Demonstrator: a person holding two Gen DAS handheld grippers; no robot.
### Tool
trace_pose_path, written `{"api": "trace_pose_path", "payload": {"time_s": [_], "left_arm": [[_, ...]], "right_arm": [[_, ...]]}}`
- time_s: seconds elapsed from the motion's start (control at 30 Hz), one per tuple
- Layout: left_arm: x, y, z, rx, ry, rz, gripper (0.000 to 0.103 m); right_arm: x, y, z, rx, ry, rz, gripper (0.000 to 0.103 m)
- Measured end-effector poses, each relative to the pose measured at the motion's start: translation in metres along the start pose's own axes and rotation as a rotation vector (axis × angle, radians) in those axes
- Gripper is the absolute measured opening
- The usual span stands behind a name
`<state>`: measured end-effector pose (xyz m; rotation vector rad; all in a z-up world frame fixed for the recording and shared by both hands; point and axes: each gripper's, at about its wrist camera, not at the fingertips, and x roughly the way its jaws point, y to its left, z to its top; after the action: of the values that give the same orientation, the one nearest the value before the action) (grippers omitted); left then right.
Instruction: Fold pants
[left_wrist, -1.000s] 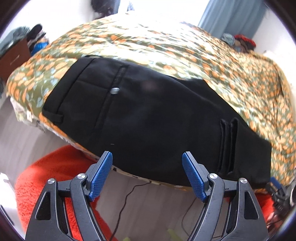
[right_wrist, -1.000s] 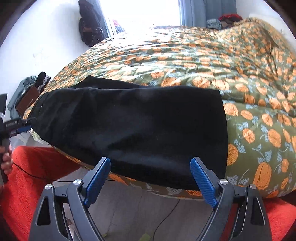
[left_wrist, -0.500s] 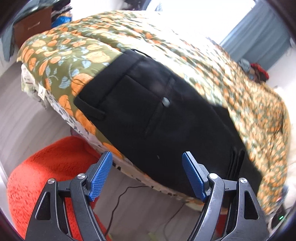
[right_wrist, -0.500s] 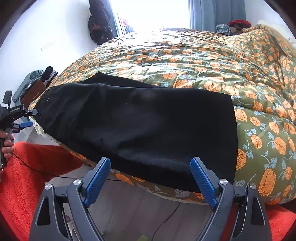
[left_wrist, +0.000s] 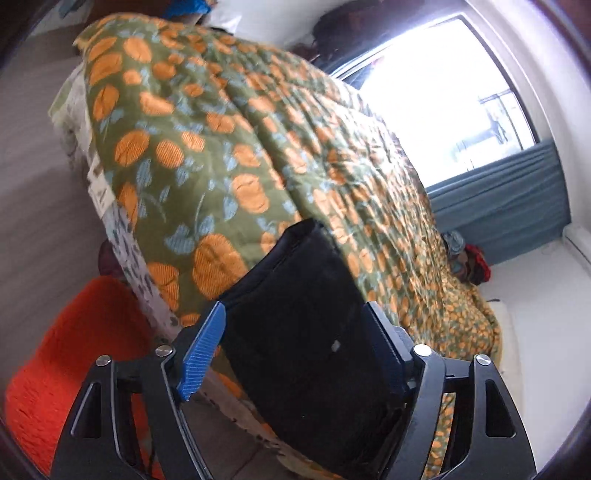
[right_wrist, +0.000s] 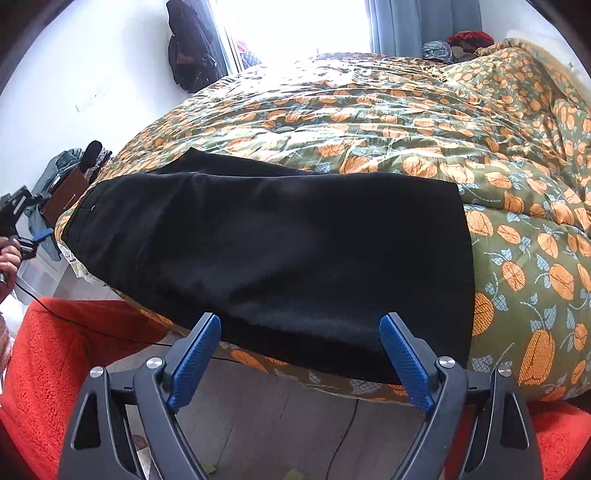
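While the black pants (right_wrist: 273, 254) lie flat along the near edge of the bed, on the pumpkin-print quilt (right_wrist: 424, 122), both pairs of tongs hang off the bedside with nothing in them. The right tongs (right_wrist: 299, 356) stand wide open, their blue pads just short of the pants' lower edge, toward the leg end. The left tongs (left_wrist: 295, 354) are rolled to one side at the waistband end; their jaws have just been closing a little, and though dark cloth shows between the pads, I see no pad pressing on it, so I count them open and empty.

To my eye this is the approach to a grip, the garment already laid double lengthwise. The next move, I judge, asks each pair to pinch its end through every layer, so the cross fold carries the whole stack and not the top sheet alone.

The right-hand view gives the full spread of the pants and, far off to its left, the left tool in a hand (right_wrist: 9, 254). The left-hand view, blurred, shows only the waistband end up close, with a small light fleck (left_wrist: 335, 346) on the cloth, perhaps a button, and the window (left_wrist: 436, 99) beyond.
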<state>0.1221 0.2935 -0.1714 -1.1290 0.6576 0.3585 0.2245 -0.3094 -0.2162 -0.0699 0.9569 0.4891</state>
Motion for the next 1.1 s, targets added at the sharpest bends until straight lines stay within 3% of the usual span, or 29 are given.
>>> {"api": "trace_pose_path", "payload": {"time_s": [0.17,0.23,0.37,0.53,0.63,0.73,0.77,0.9,0.97,1.1], "left_arm": [[0.023,0.024,-0.015,-0.064,0.025,0.071,0.069],[0.026,0.028,-0.017,-0.086,0.031,0.067,0.062],[0.016,0.012,-0.017,-0.008,0.011,0.051,0.044],[0.014,-0.001,-0.009,0.043,0.024,0.051,0.035],[0.009,-0.008,-0.007,0.075,0.005,-0.01,0.036],[0.024,-0.001,-0.006,0.095,0.056,0.068,0.05],[0.029,0.003,-0.005,0.086,0.072,0.09,0.05],[0.023,0.007,0.005,0.046,0.056,0.039,0.053],[0.016,0.007,0.009,0.046,0.022,0.038,0.061],[0.015,0.018,0.008,0.011,0.027,0.051,0.061]], "right_arm": [[0.001,0.006,-0.002,-0.026,0.012,-0.001,0.088],[0.002,0.006,-0.003,-0.029,0.015,-0.001,0.088],[0.002,0.003,-0.005,-0.02,0.019,0.0,0.088],[0.001,-0.001,-0.005,-0.004,0.014,0.011,0.088],[0.001,-0.002,-0.004,0.0,0.006,0.004,0.088],[0.003,-0.003,-0.003,0.011,0.012,0.003,0.088],[0.003,-0.002,-0.003,0.012,0.015,0.002,0.088],[0.002,0.002,-0.002,0.001,0.014,0.002,0.088],[0.001,0.003,-0.003,-0.009,0.013,0.001,0.088],[0.005,0.003,-0.005,-0.016,0.025,0.0,0.088]]}}
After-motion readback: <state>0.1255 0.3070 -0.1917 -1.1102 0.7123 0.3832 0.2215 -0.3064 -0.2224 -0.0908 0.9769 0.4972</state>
